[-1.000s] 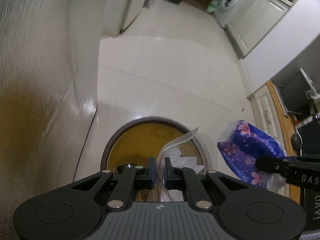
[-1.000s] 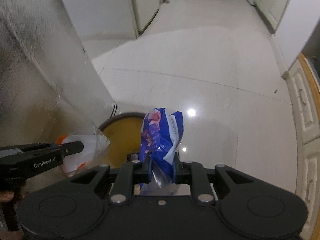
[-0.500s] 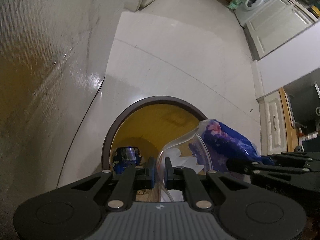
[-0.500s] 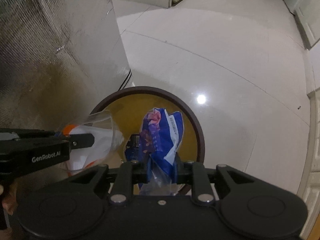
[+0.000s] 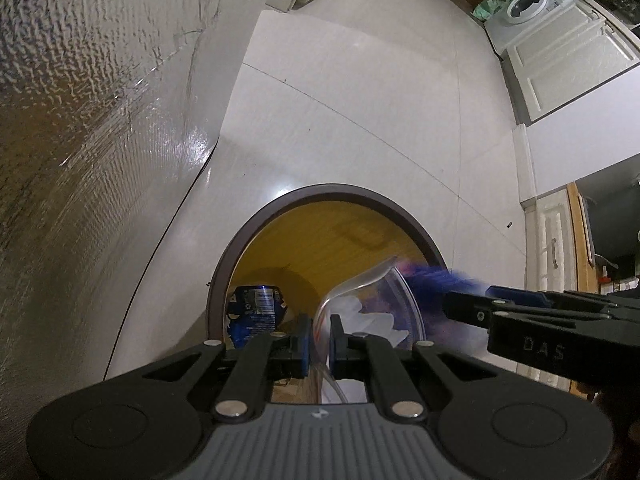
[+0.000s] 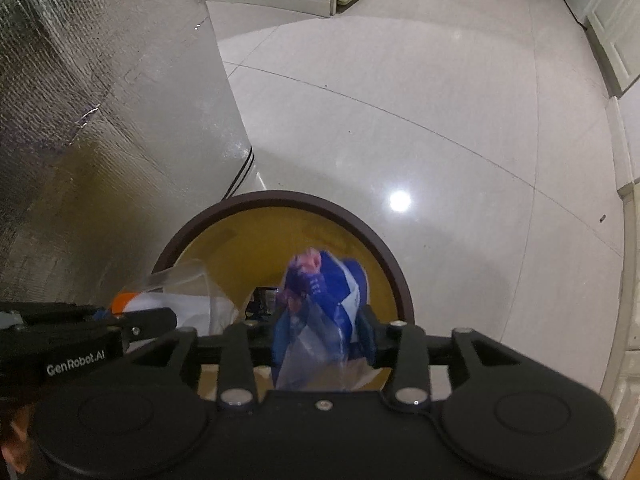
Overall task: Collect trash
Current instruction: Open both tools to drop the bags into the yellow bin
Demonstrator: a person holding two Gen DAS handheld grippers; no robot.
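A round trash bin with a dark rim (image 5: 320,191) (image 6: 276,197) and yellow inside stands on the floor below both grippers. My left gripper (image 5: 319,336) is shut on a clear plastic bag (image 5: 360,304) holding white tissue, over the bin's mouth; the bag also shows in the right wrist view (image 6: 188,300). My right gripper (image 6: 320,334) has its jaws spread apart, and a blue floral wrapper (image 6: 324,280) sits blurred between them, over the bin. A blue can (image 5: 256,308) lies inside the bin.
A silver foil-covered wall (image 5: 80,128) (image 6: 100,120) rises close on the left of the bin. White tiled floor (image 5: 360,112) stretches ahead. White cabinets and a washing machine (image 5: 528,4) stand far right.
Both grippers moved over the bin's mouth and lower. The right gripper's jaws opened wide and the blue wrapper is blurred, slipping loose. The left gripper stays shut on the clear bag.
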